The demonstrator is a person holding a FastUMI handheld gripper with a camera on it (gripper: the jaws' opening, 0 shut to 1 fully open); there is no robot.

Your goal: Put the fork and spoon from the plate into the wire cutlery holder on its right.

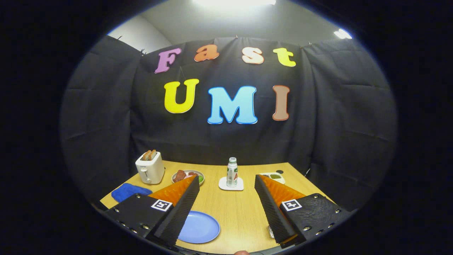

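Jaws (226, 180) released, fingers spread wide, nothing between them but bare light wooden tabletop (237, 212). They hang above the tabletop, angled toward the back of the booth.

Round flat blue plate (200, 226) sits low in the frame, just inside the left finger and partly hidden under it. The visible part of the plate carries no cutlery; the rest is covered by the finger, so can't tell where the fork and spoon are. A small metal-looking item (270, 232) peeks out at the inner edge of the right finger, lower right of the frame; too little showing to say whether it's the wire cutlery holder.

Beyond the fingers, centre of the frame: small white bottle with green label (232, 172), upright on a square white coaster (231, 185). Left of it, a round bowl with red and green food pieces (187, 175), partly behind the left fingertip. Further left, a white two-slot toaster (150, 167) with toast sticking up out of the slots. In front of the toaster, lower left, a crumpled blue cloth (130, 191) lying flat, touching the left finger's outline.

Right of the bottle, behind the right fingertip, a pale shallow tray with green bits (273, 176), near the tabletop's back edge.
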